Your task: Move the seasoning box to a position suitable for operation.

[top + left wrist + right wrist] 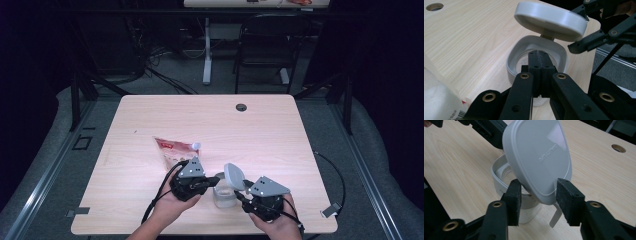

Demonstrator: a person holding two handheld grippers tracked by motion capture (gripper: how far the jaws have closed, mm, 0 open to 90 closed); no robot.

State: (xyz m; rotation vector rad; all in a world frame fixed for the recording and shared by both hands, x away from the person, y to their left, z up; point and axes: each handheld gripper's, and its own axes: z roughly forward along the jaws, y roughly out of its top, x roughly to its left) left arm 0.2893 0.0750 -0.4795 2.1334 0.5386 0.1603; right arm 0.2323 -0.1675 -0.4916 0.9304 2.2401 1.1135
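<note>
- container point(225, 196), small and white, sits near the front edge of the table point(280, 135), right between the two grippers, its hinged lid point(233, 176) tipped up and open.
- right gripper point(246, 192) comes in from the person's right hand point(277, 226) at the near edge; in the right gripper view its jaws stand wide on either side of the lid's lower edge point(541, 165), one pad just beside the rim, whether it touches i cannot tell, the other clear of it.
- left gripper point(216, 180), held in the left hand point(170, 202), has its jaws closed tight together; in the left gripper view the joined tips point(538, 62) reach over the container's near rim point(536, 55), with nothing seen pinched between them.
- inside the container point(511, 192), a clear lower body and a pale bottom show.
- just behind the left gripper, a red and white pouch point(172, 152) lies flat on the wood, a white cap at its far corner.
- further back, a round grommet hole point(241, 107) sits near the far edge.
- beyond the table, a black chair point(267, 50) and a white desk leg point(207, 50) stand on the grey floor.
</note>
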